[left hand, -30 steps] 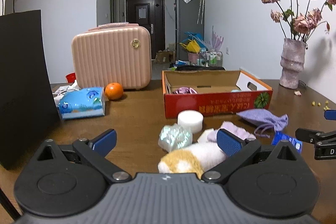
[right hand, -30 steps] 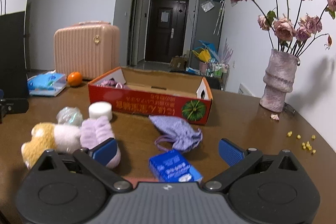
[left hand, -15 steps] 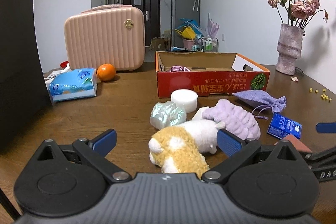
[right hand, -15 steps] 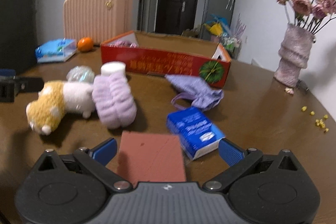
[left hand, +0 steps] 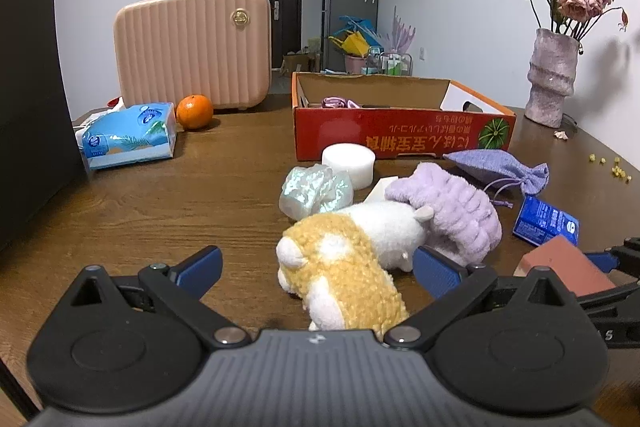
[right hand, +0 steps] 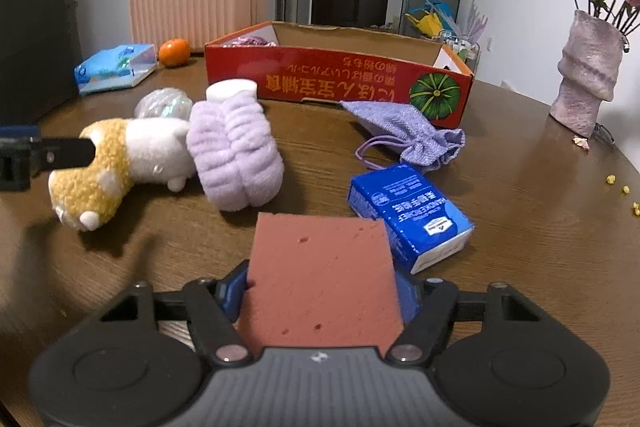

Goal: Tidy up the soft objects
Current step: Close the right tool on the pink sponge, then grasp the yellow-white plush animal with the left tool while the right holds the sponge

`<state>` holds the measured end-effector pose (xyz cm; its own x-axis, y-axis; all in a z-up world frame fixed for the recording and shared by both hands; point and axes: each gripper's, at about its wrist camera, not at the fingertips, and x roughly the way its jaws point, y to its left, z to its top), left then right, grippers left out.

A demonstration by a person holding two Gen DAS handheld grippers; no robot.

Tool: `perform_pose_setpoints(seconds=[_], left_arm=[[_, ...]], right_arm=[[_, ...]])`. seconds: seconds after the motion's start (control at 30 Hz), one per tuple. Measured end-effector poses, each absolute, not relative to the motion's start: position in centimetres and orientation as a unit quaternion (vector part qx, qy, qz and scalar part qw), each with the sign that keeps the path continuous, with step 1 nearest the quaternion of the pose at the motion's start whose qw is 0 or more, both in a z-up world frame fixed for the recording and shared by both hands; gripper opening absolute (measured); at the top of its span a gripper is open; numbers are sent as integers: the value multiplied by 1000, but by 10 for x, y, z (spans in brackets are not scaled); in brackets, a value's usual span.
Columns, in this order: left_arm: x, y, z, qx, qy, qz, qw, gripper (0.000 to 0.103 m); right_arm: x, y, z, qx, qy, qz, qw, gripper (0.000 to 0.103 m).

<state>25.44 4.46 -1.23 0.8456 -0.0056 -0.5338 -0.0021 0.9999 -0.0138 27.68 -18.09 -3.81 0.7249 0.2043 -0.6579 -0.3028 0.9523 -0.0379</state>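
A yellow and white plush toy (left hand: pixel 348 259) lies on the brown table between the fingers of my open left gripper (left hand: pixel 316 267); it also shows in the right wrist view (right hand: pixel 120 163). My right gripper (right hand: pixel 320 291) is shut on a red-brown sponge block (right hand: pixel 320 279), which also shows in the left wrist view (left hand: pixel 564 263). A purple fluffy roll (right hand: pixel 234 155), a purple drawstring pouch (right hand: pixel 404 135), an iridescent scrunchie (left hand: pixel 316 189) and a white round sponge (left hand: pixel 348 163) lie in front of the red cardboard box (left hand: pixel 400 139).
A blue tissue pack (right hand: pixel 408 211) lies right of the sponge block. A blue wipes pack (left hand: pixel 128 137), an orange (left hand: pixel 195 111) and a pink case (left hand: pixel 192 47) stand at the back left. A black bag (left hand: pixel 32 87) is at the left. A vase (left hand: pixel 554 79) stands at the right.
My right gripper has closed on the red-brown sponge block. My left gripper has moved forward, so the plush toy now lies between its fingers.
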Motion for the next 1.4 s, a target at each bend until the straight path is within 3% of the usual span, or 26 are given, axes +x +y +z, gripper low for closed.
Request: perform_pose_setpoints(seconds=[0.5,1.0,1.13,1.3,1.4], left_arm=[[266,39,-25,6,302,24,953,103],[288,29,-44,34,325,41,944,103],[290,30,-46,28,331,32,943,92],[293,30,-50,23,343,20,939,69],[294,29,-51,22,346,17,938,64]], right_arm=[[267,-230,-13,21,253,114,961,69],[279,-265,-18,36,259,69,963,69],[279,-264,-20,34,261,71,962,69],[280,-263,-21,35,263,69,962,69],[279,-263,-21,37,263,69,962,69]])
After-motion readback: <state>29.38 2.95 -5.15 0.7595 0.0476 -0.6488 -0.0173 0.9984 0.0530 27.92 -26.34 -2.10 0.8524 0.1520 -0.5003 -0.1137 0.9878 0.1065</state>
